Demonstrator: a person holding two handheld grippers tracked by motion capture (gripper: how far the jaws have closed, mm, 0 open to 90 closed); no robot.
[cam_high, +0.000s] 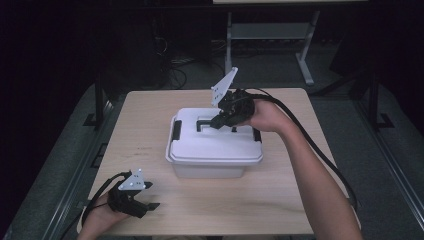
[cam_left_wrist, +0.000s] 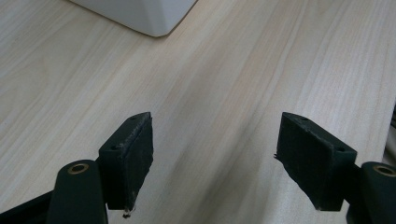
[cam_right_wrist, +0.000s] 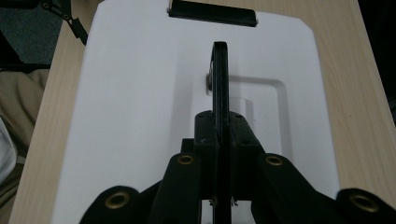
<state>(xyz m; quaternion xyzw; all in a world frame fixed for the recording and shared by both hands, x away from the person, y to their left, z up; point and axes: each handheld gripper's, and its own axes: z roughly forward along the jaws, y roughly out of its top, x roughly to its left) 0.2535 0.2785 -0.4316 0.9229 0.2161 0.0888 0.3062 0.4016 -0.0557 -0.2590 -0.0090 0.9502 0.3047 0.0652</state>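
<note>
A white lidded plastic box (cam_high: 214, 150) stands in the middle of the wooden table. Its lid (cam_right_wrist: 135, 93) has a black carry handle (cam_right_wrist: 220, 70) raised upright, and my right gripper (cam_high: 223, 120) is shut on that handle, the jaws pressed to both its sides (cam_right_wrist: 220, 135). Black latches sit at the box's left end (cam_high: 176, 129) and right end (cam_high: 257, 134). My left gripper (cam_high: 146, 202) rests near the table's front left corner, open, with bare tabletop between its pads (cam_left_wrist: 128, 161). A corner of the box (cam_left_wrist: 144, 16) lies beyond it.
The wooden table (cam_high: 150, 110) ends close behind my left gripper at its front edge. A thick black cable (cam_high: 320, 150) trails from the right gripper over the person's forearm. A metal desk frame (cam_high: 305, 55) stands on the dark floor beyond the table.
</note>
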